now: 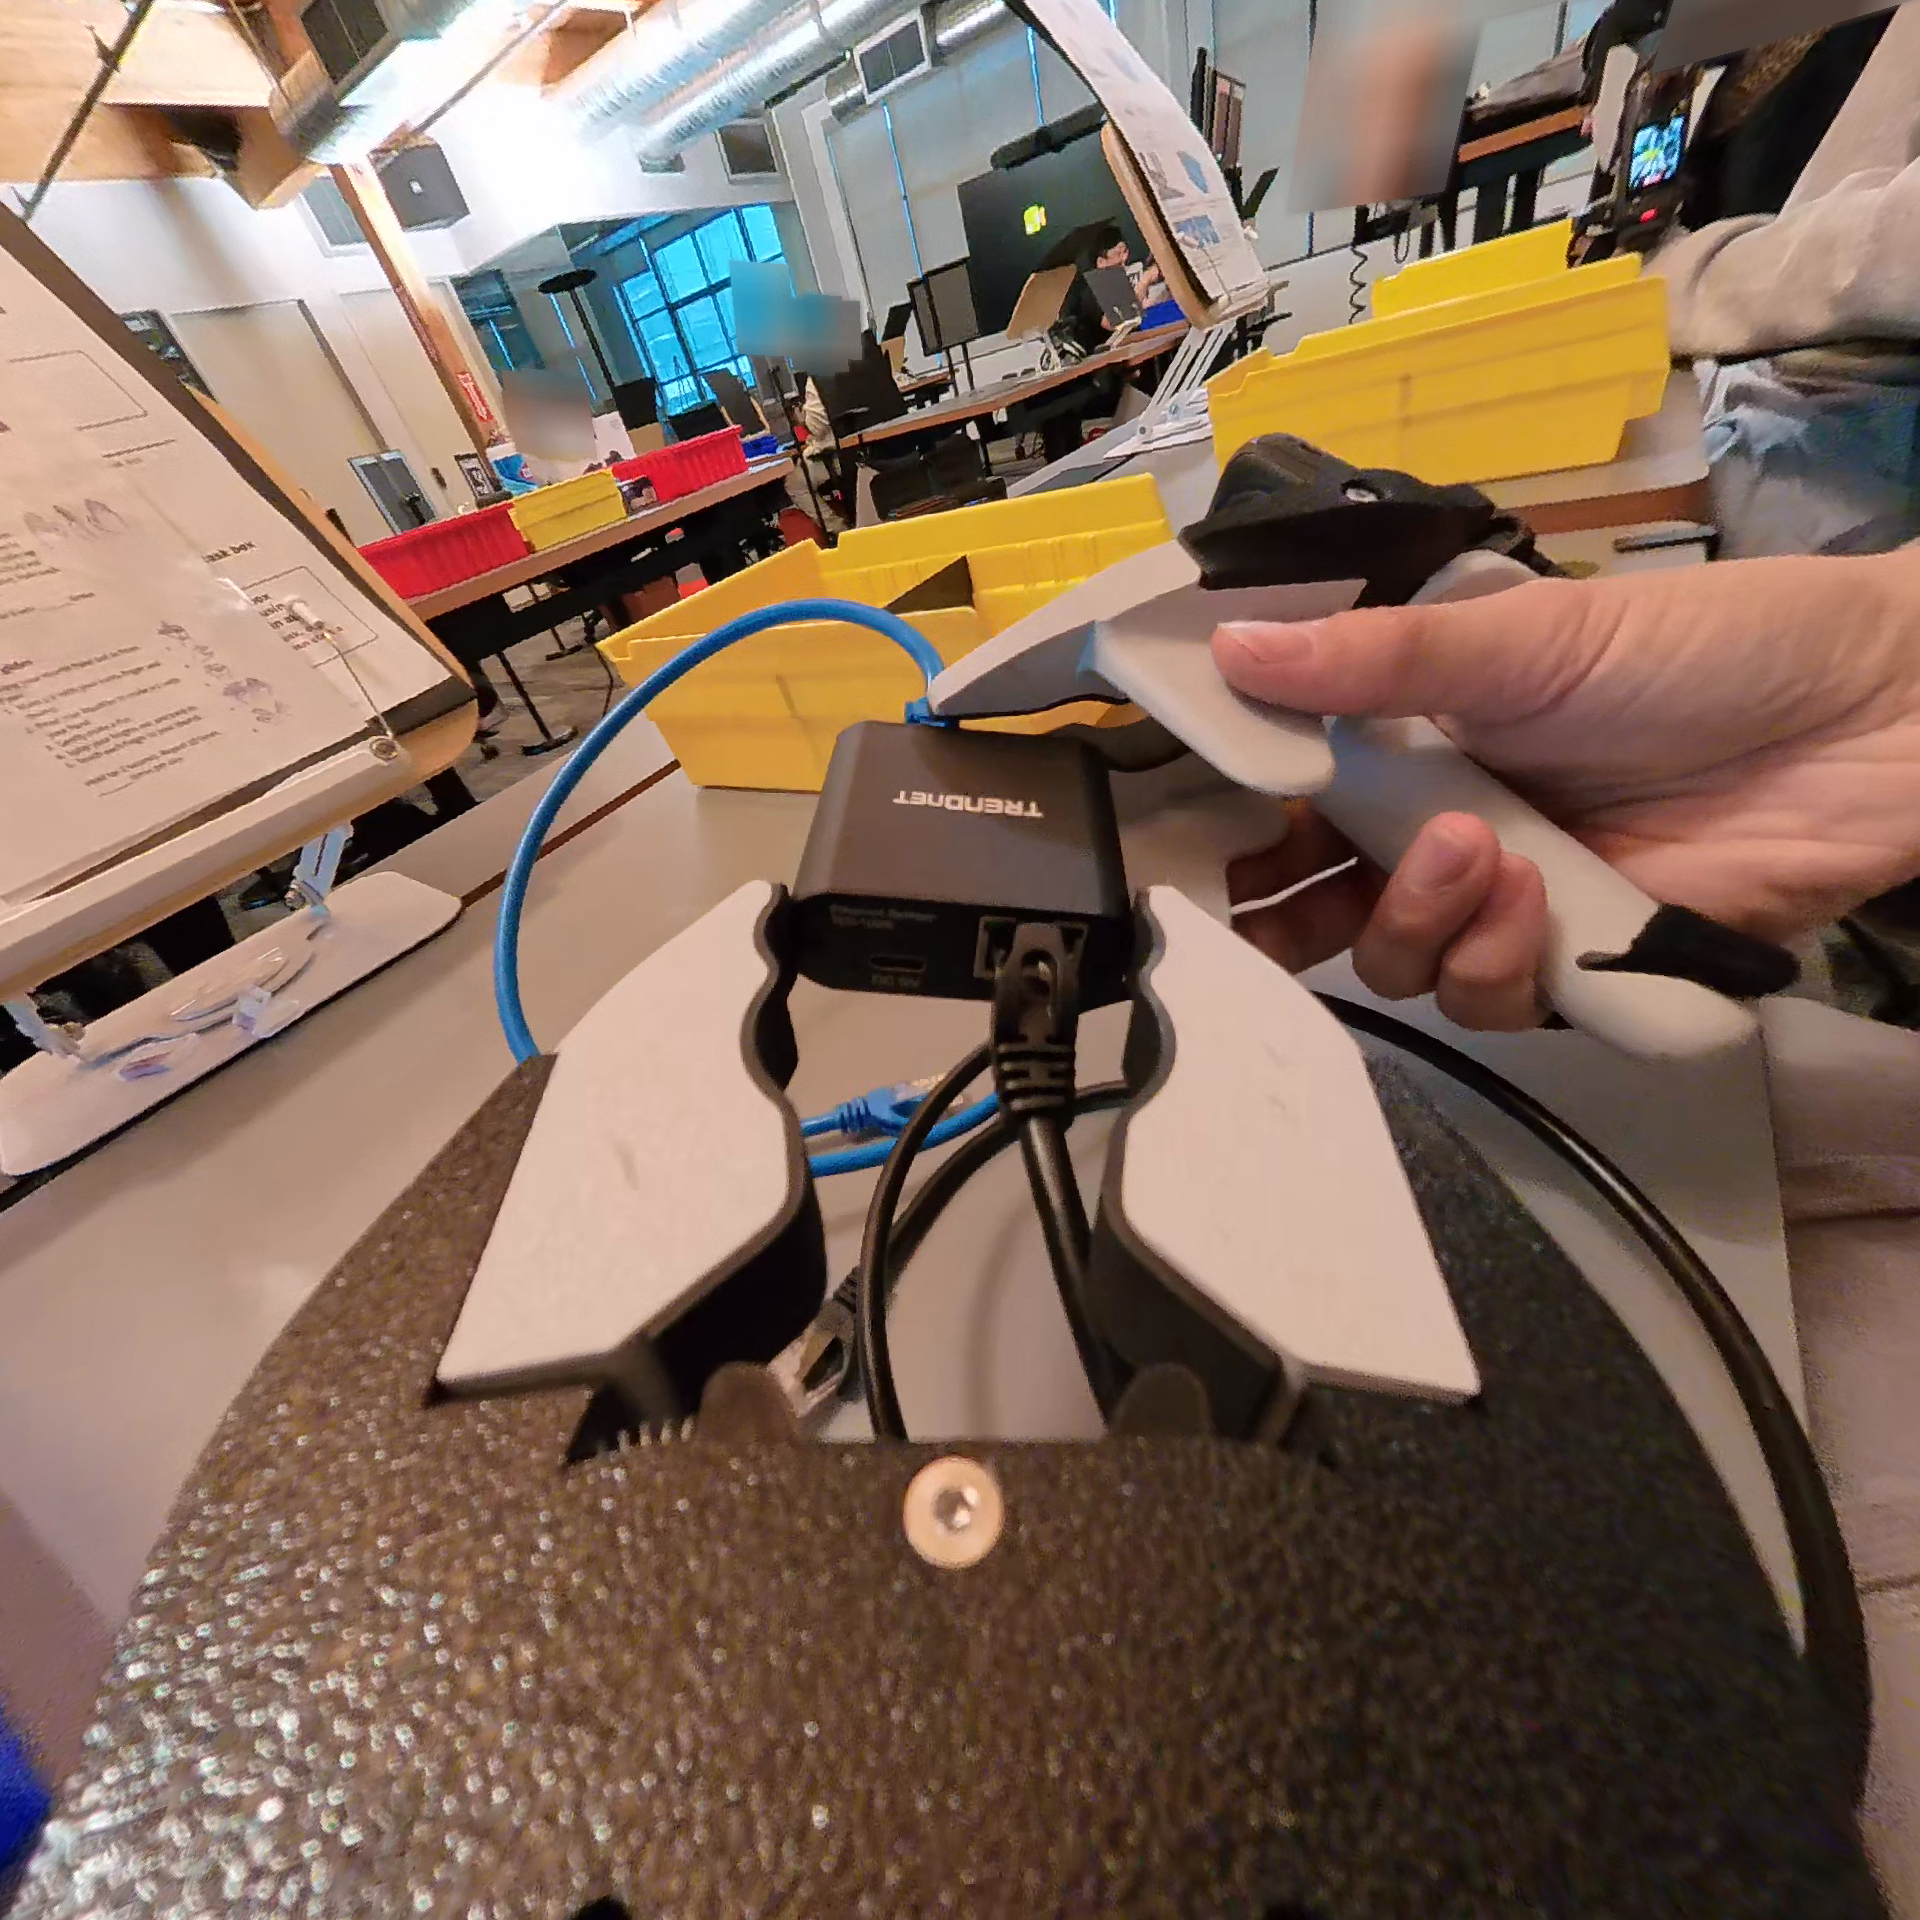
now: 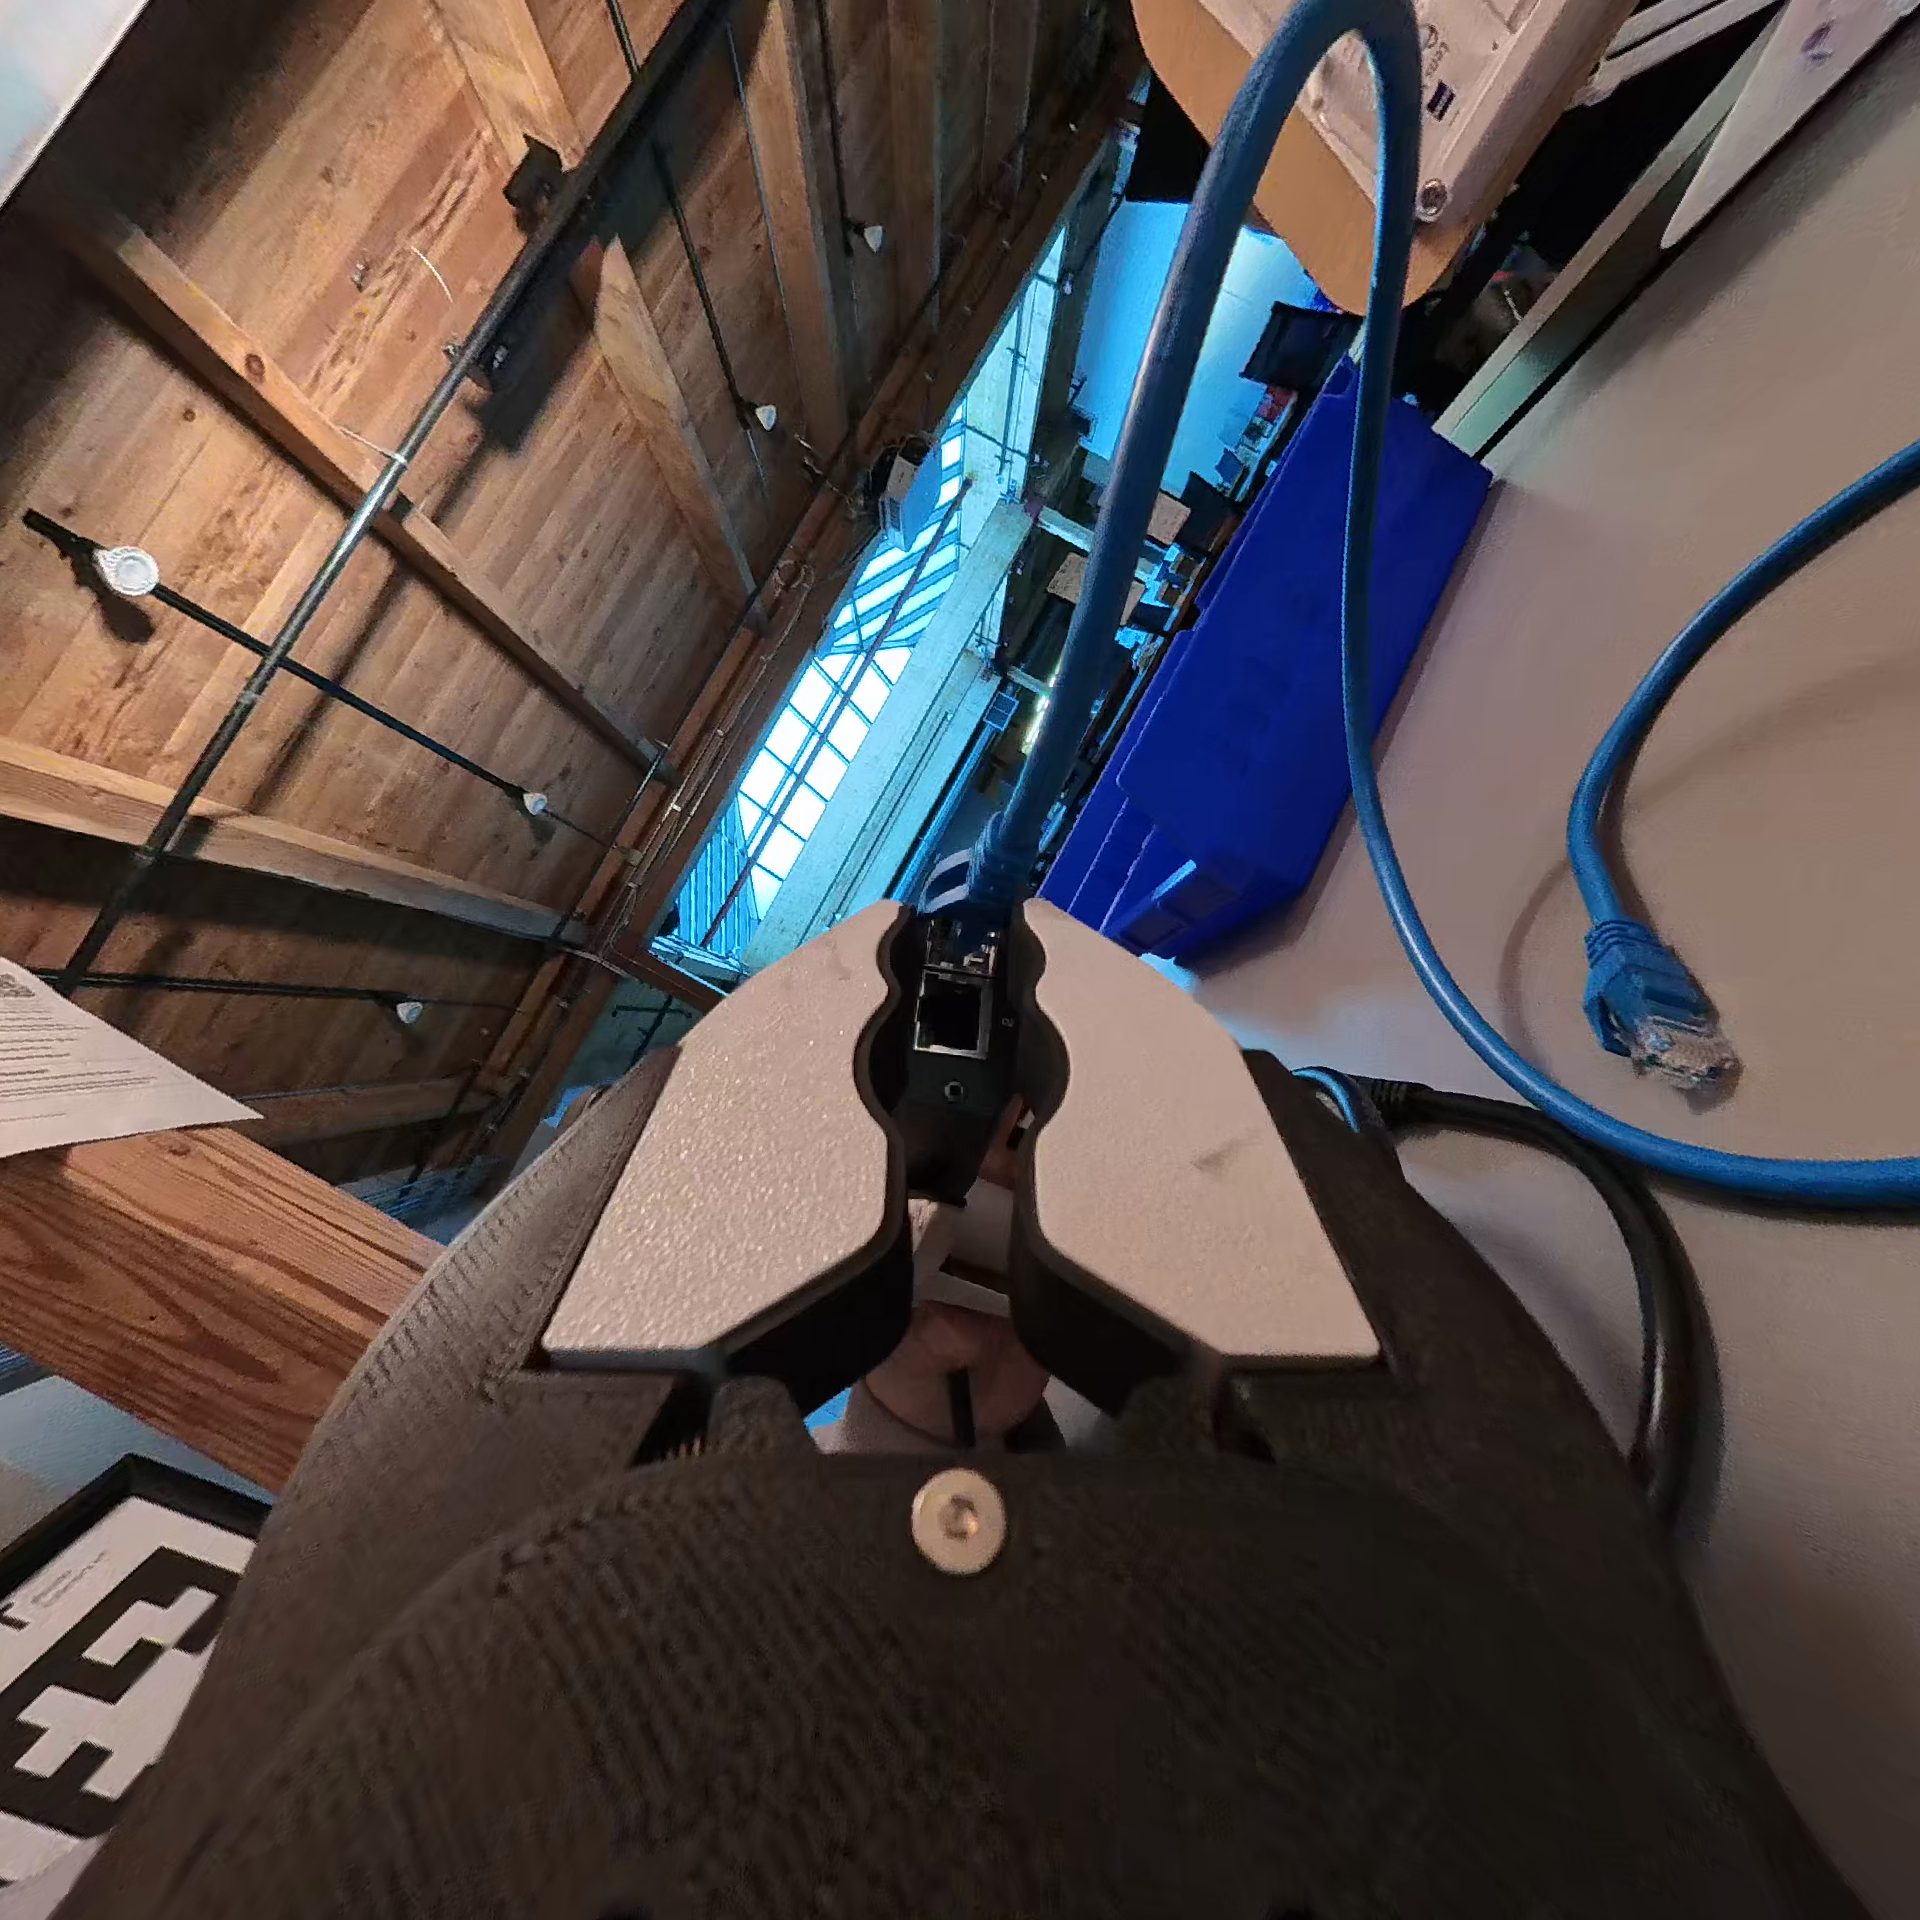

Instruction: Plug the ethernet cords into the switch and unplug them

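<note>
Left gripper (image 1: 961, 935) jaws clamping black switch (image 1: 961, 831), right gripper (image 2: 961, 997) clenching its far end, yellow bin (image 1: 831, 665) behind.

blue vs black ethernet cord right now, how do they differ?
The blue cord enters the switch on its far side; the black cord is plugged into the near face. The blue cord arches high in a loop, while the black cord drops straight down between the left gripper's fingers. Blue's other plug lies loose on the table. Both have one end seated.
</note>
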{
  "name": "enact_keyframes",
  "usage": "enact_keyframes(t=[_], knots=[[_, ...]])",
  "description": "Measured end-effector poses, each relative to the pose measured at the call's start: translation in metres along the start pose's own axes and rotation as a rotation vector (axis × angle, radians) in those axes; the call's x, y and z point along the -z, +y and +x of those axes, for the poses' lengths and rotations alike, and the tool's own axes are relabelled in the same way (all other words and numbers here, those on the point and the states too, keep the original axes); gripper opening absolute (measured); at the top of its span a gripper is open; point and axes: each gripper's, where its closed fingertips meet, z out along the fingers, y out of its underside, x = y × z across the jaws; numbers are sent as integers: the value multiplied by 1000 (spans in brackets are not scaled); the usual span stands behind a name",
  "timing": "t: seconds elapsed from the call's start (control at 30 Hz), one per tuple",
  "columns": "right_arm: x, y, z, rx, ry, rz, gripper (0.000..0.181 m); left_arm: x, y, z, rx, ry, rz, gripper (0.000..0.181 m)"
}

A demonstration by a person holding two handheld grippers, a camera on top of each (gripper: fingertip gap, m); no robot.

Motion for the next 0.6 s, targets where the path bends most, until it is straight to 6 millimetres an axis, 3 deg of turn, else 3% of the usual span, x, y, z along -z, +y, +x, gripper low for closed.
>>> enact_keyframes(t=[0.6], knots=[[7, -4, 9, 35, -62, -11, 13, -12, 8, 5, -24, -59, -33, 61]])
